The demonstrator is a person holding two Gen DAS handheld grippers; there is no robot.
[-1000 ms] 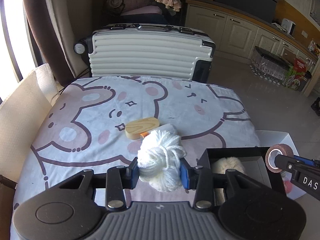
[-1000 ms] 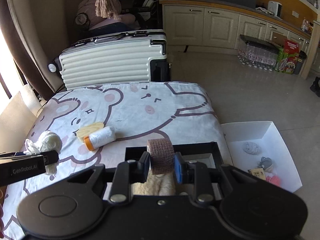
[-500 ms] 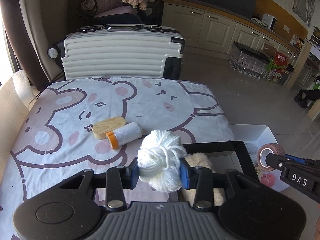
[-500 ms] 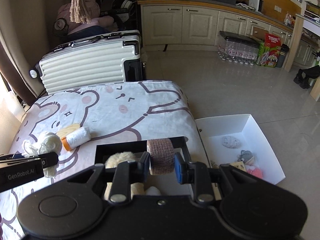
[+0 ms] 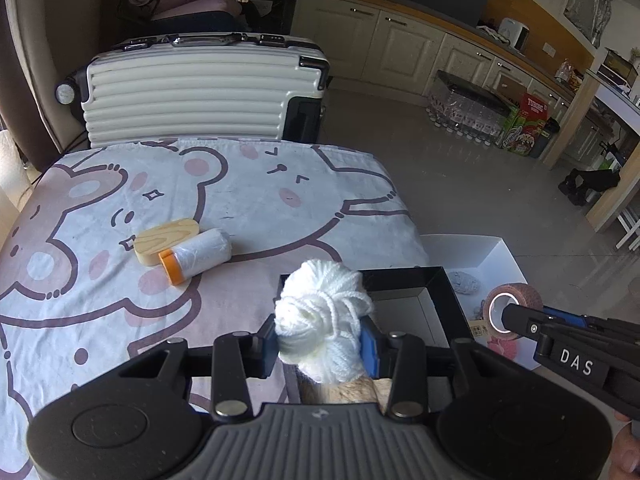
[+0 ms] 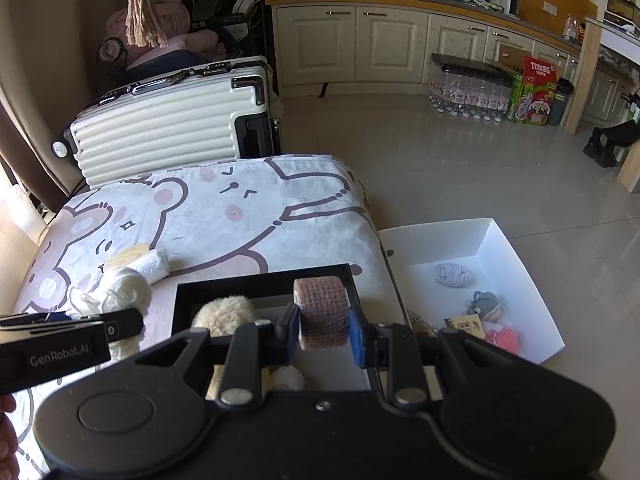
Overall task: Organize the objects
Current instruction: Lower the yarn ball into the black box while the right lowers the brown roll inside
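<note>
Both tools shifted toward black box (image 5: 436, 280) | bear sheet (image 5: 248, 184) | left tool (image 5: 320, 344) grasping yarn (image 5: 324, 320), right tool (image 6: 324, 326) tape roll (image 6: 322, 312)

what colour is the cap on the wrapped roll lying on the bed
Orange cap on the roll, clearest in the left wrist view.

The yarn (image 5: 324, 320) is soft, fuzzy white wool, the roll (image 6: 322, 312) rough brown woven cloth, the block (image 5: 166, 240) pale smooth wood, the sheet (image 5: 240, 184) matt printed cotton, and the suitcase (image 5: 200, 88) glossy ribbed plastic.
</note>
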